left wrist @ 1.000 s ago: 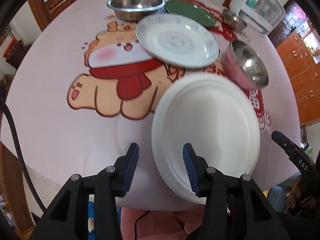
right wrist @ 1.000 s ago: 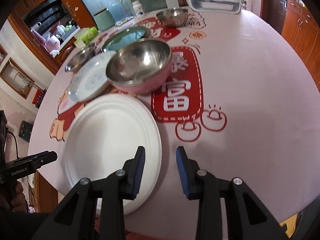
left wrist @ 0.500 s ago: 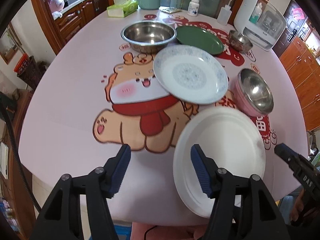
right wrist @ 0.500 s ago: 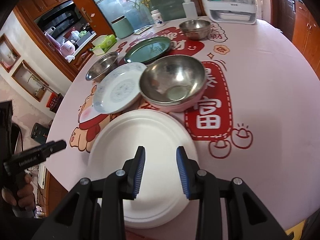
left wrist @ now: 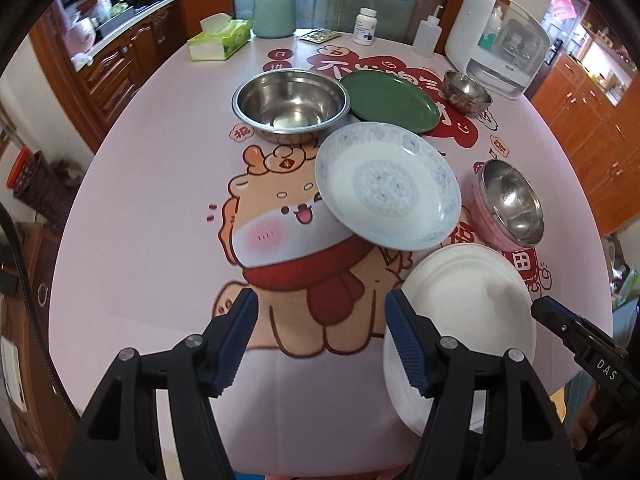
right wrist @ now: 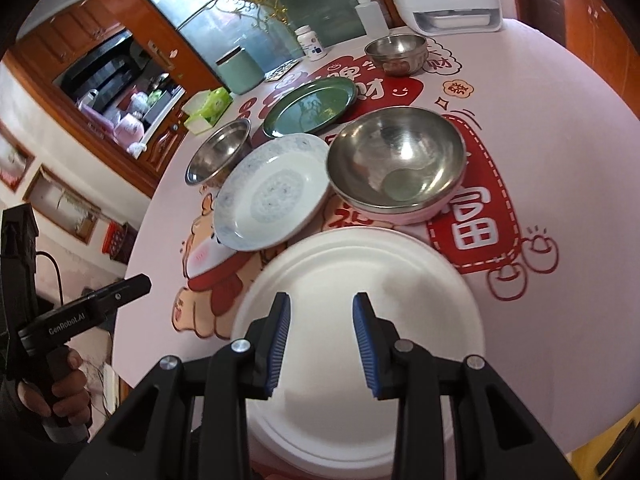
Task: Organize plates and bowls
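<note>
A white plate (left wrist: 468, 316) (right wrist: 360, 312) lies at the table's near edge. Behind it are a blue-patterned plate (left wrist: 386, 190) (right wrist: 274, 190), a pink-sided steel bowl (left wrist: 512, 204) (right wrist: 396, 160), a green plate (left wrist: 390, 100) (right wrist: 310, 106), a large steel bowl (left wrist: 290, 102) (right wrist: 218, 152) and a small steel bowl (left wrist: 466, 90) (right wrist: 396, 50). My left gripper (left wrist: 320, 332) is open and empty, above the tablecloth left of the white plate. My right gripper (right wrist: 320, 330) is open and empty, hovering over the white plate's near half.
At the table's far side stand a tissue box (left wrist: 218, 38), a teal canister (left wrist: 274, 12), a pill bottle (left wrist: 366, 26), a squeeze bottle (left wrist: 428, 34) and a white appliance (left wrist: 500, 36). Wooden cabinets surround the round table (left wrist: 140, 184).
My left gripper has opened wider, pulled back and shifted left off the white plate. My right gripper has shifted left, from beside the plate's right rim to over the plate.
</note>
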{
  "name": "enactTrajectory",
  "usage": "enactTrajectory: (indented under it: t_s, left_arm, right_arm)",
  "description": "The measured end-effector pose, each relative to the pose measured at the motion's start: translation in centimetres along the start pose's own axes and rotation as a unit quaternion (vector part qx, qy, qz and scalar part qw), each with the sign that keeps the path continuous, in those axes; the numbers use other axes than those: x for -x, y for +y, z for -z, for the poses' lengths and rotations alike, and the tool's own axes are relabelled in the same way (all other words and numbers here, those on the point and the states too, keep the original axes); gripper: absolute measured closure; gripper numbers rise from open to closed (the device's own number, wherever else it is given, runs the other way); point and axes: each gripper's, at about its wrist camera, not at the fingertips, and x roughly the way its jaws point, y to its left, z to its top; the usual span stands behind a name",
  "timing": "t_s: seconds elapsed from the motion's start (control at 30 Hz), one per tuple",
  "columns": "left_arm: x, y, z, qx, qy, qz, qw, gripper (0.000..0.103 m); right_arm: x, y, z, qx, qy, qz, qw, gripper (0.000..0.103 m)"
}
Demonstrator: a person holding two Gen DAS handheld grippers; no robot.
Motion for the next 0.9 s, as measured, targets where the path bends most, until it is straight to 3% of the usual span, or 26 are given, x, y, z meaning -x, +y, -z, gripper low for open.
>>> enactTrajectory:
  t_s: [0.3,0.5,0.9]
  left_arm:
    - [-1.7,1.7,-3.3,-0.04,0.017,0.023,0.9988,0.028]
    - [-3.8,1.7,-5.3,-0.072,0.026,0.045,0.996,0.027]
    - [-9.1,1.2,-7.5,-0.104,0.026,0.074,0.9915,0.027]
  right_arm:
    - [-1.8,0.8,-0.2,-0.099,-0.027,-0.018,0.995,0.062]
    - [-3.6,0.8,-0.7,-0.153,-0.037,-0.022,0.987,0.058]
    - [-7.3,1.5,-2.1,-0.173,-0.058,-0.017,0.983,0.058]
